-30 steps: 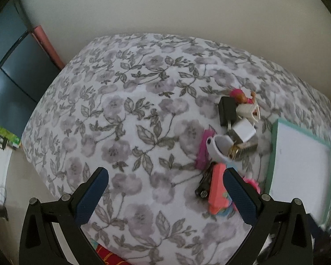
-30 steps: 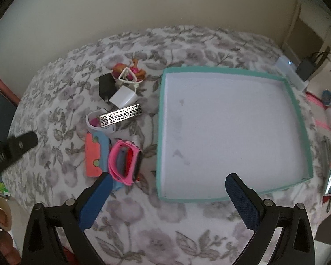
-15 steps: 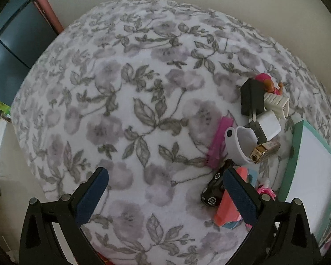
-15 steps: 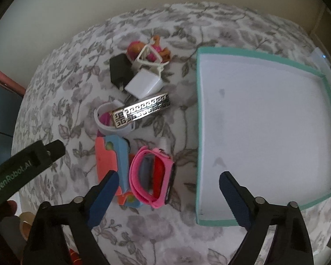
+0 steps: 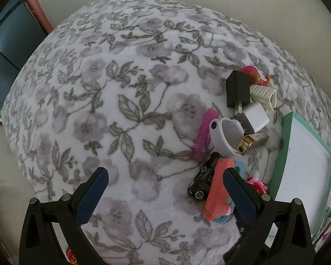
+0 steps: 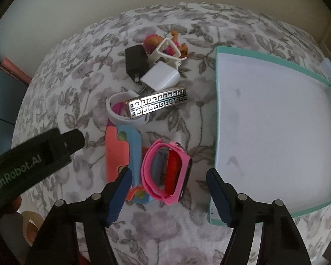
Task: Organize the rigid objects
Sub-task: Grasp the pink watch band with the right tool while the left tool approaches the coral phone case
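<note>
A pile of small objects lies on the flowered blanket [image 6: 81, 101] left of an empty teal-rimmed tray [image 6: 275, 121]. In it are a pink watch [image 6: 167, 172], a coral and blue toy [image 6: 121, 152], a silver patterned lighter [image 6: 156, 106], a white band [image 6: 119, 112], a black charger [image 6: 135, 63], a white charger [image 6: 162, 77] and a doll [image 6: 152, 42]. My right gripper [image 6: 168, 187] hangs over the watch. Its jaws are closing with the watch between them, and the pads are clear of it. My left gripper [image 5: 165, 190] is open over bare blanket, left of a black toy car [image 5: 204, 183].
A pink comb [image 5: 202, 137] lies beside the white band [image 5: 222, 137]. The left gripper's body [image 6: 33, 161] reaches in from the left in the right wrist view. A beige tape roll [image 6: 31, 225] sits beyond the blanket's lower left edge. The wall runs behind the bed.
The right gripper moved left from the tray to the pile and sank, and its jaws narrowed around the pink watch. The left gripper sank toward the blanket, then held still.
</note>
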Available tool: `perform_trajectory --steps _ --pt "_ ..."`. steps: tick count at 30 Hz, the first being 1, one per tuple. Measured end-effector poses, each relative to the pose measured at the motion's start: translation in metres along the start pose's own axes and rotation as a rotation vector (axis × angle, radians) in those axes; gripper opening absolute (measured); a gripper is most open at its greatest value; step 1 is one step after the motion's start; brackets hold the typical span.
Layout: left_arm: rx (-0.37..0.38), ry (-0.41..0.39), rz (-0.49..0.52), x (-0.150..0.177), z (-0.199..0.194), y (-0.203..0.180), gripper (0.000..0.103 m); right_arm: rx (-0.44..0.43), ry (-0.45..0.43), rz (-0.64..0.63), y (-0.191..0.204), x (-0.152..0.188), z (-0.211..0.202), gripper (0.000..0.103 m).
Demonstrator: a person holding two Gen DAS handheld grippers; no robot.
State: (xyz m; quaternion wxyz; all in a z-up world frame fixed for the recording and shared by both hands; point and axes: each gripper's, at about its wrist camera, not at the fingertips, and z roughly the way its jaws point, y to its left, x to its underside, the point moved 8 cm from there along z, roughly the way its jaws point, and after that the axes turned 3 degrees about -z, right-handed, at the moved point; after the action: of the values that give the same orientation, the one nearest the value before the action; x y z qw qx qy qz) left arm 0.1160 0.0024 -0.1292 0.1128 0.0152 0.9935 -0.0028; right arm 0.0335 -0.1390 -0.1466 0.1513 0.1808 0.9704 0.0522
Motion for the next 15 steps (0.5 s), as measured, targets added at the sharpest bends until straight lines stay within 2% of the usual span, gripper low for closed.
perform_trajectory --steps 5,7,15 --pt "0.009 0.022 -0.005 0.003 0.007 -0.002 0.103 0.012 0.006 -0.007 -0.003 -0.001 0.005 0.067" --pt "0.010 0.024 -0.004 0.003 0.008 -0.003 0.103 0.011 0.025 -0.011 -0.006 0.001 0.006 0.061" --pt "0.023 0.038 0.039 0.008 0.011 -0.015 0.103 0.025 0.033 -0.055 0.002 0.001 0.012 0.060"
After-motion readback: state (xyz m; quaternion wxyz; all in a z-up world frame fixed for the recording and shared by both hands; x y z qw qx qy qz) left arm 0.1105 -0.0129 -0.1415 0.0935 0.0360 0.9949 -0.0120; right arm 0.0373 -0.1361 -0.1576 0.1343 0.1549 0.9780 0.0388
